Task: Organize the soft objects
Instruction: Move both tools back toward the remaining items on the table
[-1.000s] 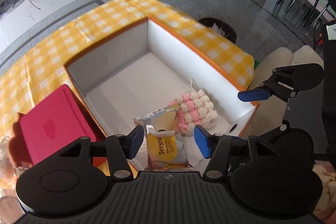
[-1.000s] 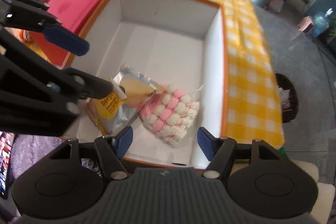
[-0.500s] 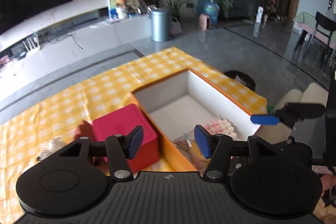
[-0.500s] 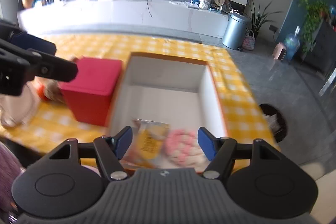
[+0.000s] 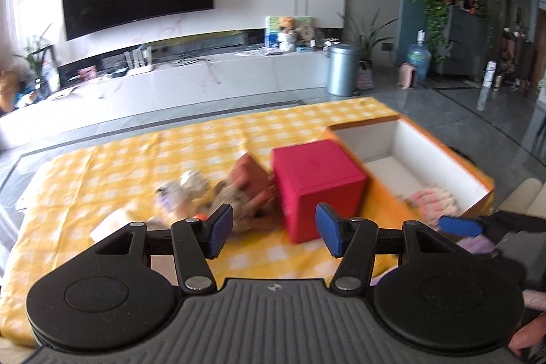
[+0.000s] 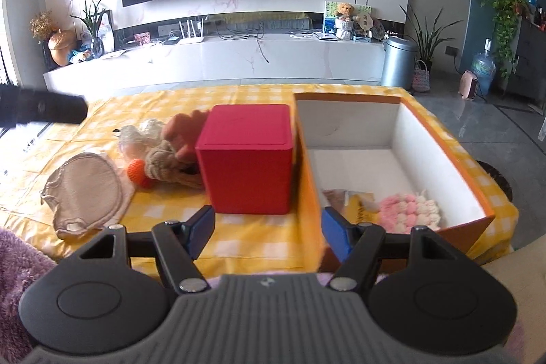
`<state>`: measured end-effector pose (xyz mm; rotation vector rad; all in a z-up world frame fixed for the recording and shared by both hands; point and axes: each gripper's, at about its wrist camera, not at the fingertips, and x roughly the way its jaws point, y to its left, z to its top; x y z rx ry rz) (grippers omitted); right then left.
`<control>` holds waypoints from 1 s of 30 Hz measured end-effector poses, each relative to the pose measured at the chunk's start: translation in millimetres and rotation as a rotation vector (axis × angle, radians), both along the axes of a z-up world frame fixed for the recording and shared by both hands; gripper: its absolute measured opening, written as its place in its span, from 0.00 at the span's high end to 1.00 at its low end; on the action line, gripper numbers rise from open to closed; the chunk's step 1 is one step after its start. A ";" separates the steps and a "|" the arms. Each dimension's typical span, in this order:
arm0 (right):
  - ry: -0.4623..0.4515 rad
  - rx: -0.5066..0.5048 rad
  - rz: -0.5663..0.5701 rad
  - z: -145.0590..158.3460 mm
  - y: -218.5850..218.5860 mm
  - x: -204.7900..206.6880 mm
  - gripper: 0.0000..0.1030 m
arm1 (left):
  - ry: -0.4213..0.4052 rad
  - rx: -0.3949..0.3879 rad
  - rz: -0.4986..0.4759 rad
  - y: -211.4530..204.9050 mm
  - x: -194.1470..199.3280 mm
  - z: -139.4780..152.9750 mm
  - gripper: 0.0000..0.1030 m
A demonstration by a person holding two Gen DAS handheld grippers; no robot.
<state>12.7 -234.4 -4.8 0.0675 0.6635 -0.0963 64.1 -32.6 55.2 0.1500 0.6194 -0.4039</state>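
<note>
The left gripper [image 5: 269, 234] is held level, its blue-padded jaws spread wide with nothing between them. The right gripper [image 6: 266, 229] is likewise level and gaping, empty. One right fingertip [image 5: 459, 226] shows at the left view's right edge.

Checked yellow cloth [image 6: 239, 248] over the counter, matt and creased. Red box [image 6: 249, 159]: smooth, faint sheen. Open box [image 6: 440, 152]: matt white card inside, orange outside. Pink-and-cream knit [image 6: 409, 210], nubbly yarn; glossy foil packet [image 6: 355, 203]. Beige pad [image 6: 85, 193], soft woven cloth; rope knot [image 6: 163, 162], coarse fibre. Fingers [image 6: 199, 229]: matt blue pads on black plastic.
</note>
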 end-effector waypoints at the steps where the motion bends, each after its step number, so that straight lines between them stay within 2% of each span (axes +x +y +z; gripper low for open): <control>1: -0.003 0.008 0.004 -1.8 4.2 -0.3 0.34 | 0.005 0.005 0.019 7.2 -0.7 -4.4 0.36; 9: 0.007 -0.001 0.090 -23.1 44.5 2.5 0.34 | 0.065 -0.012 0.195 82.5 -8.8 -37.1 0.36; 16: 0.004 0.000 0.188 -36.0 74.6 17.5 0.33 | 0.115 -0.019 0.268 127.8 -6.0 -45.7 0.35; 22: 0.024 -0.035 0.253 -44.2 99.4 38.3 0.34 | 0.133 -0.006 0.271 145.7 8.4 -54.3 0.31; 30: 0.063 -0.060 0.335 -60.7 121.7 76.2 0.34 | 0.159 0.073 0.187 148.0 55.9 -74.5 0.19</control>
